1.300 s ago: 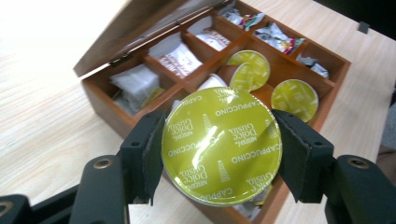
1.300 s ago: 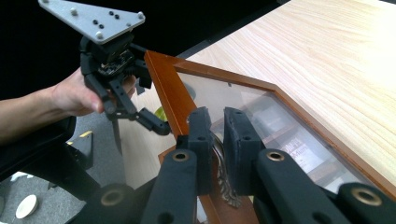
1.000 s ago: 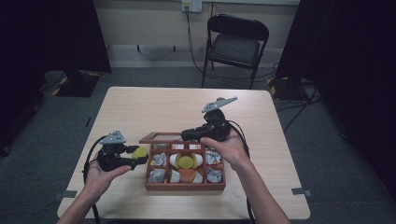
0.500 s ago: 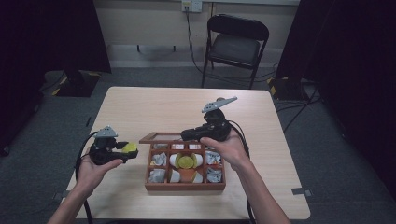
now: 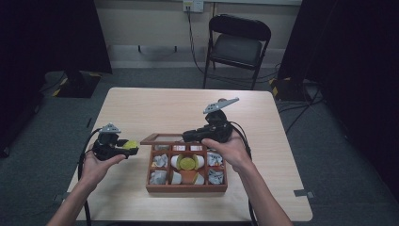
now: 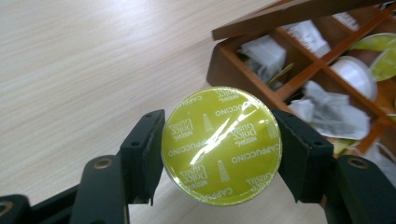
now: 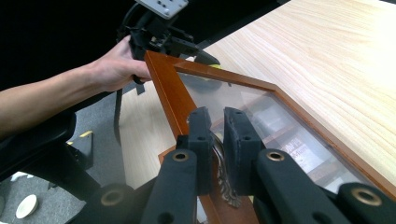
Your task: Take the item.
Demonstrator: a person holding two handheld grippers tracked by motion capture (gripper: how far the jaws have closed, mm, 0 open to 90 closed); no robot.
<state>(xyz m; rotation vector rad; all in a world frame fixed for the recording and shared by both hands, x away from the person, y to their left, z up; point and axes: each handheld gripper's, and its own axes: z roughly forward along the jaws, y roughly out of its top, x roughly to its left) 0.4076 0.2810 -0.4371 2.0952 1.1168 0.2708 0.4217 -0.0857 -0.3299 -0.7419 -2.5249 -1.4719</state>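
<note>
A wooden compartment box (image 5: 186, 187) sits near the table's front edge, with pale capsules and paper sachets in its cells. Its glass-paned lid (image 5: 162, 138) is raised. My right gripper (image 5: 188, 136) is shut on the lid: in the right gripper view its pads (image 7: 217, 135) pinch the metal clasp (image 7: 225, 189) on the lid's wooden frame (image 7: 163, 84). To the left of the box, above the table, my left gripper (image 5: 129, 148) is shut on a yellow-green Cappuccino capsule (image 5: 131, 145). In the left gripper view the capsule's foil face (image 6: 222, 144) sits between the two jaws, with the box (image 6: 243, 77) at upper right.
The light wooden table (image 5: 141, 103) is bare behind and to both sides of the box. A black folding chair (image 5: 237, 47) stands beyond the far edge. Dark curtains flank the room. Cables trail from both grippers off the table's front.
My left gripper has carried the capsule to the left, away from the box. The right gripper has stayed put with the lid held up.
</note>
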